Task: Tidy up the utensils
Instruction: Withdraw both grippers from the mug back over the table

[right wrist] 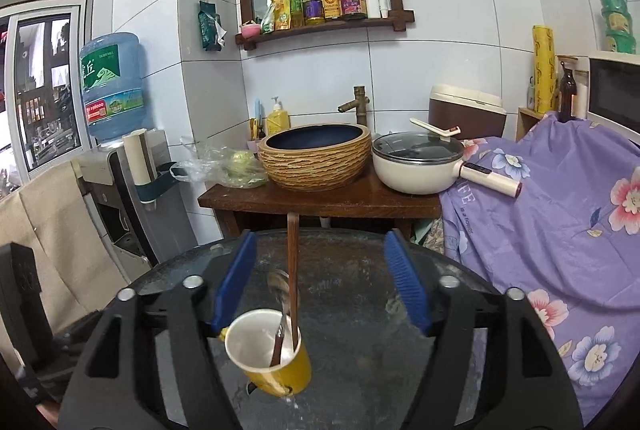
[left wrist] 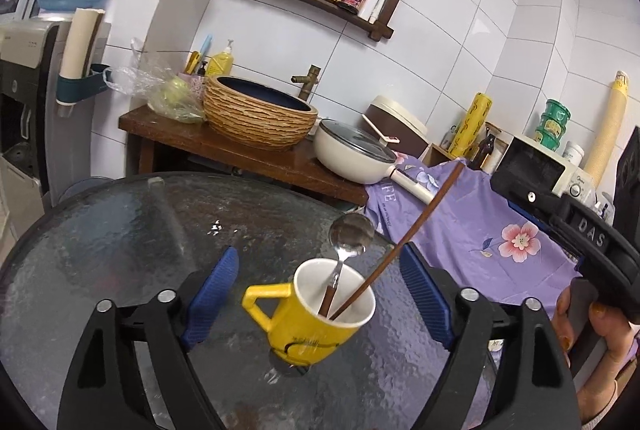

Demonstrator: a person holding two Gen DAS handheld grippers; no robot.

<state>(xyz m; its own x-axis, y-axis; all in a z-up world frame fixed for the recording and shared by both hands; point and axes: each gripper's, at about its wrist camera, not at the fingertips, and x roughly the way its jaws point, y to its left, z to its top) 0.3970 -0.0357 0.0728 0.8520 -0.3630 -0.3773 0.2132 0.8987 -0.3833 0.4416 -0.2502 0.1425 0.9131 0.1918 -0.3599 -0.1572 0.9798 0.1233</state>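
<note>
A yellow mug [left wrist: 316,314] with a white inside stands on the round glass table [left wrist: 120,250]. In it lean a metal spoon [left wrist: 351,236], bowl end up, and a long brown chopstick [left wrist: 416,230]. My left gripper [left wrist: 320,257] is open, its blue pads on either side of the mug without touching it. In the right wrist view the mug [right wrist: 276,362] sits low, close to the left pad, with the spoon [right wrist: 280,286] and chopstick [right wrist: 293,270] rising between the fingers. My right gripper [right wrist: 320,236] is open with nothing gripped. A hand [left wrist: 600,330] holds its body at the right of the left wrist view.
Behind the table runs a wooden counter [right wrist: 320,200] with a woven basin [right wrist: 316,154] and a white lidded pan [right wrist: 416,162]. A purple floral cloth [right wrist: 540,230] covers furniture to the right. A water dispenser [right wrist: 116,166] stands to the left.
</note>
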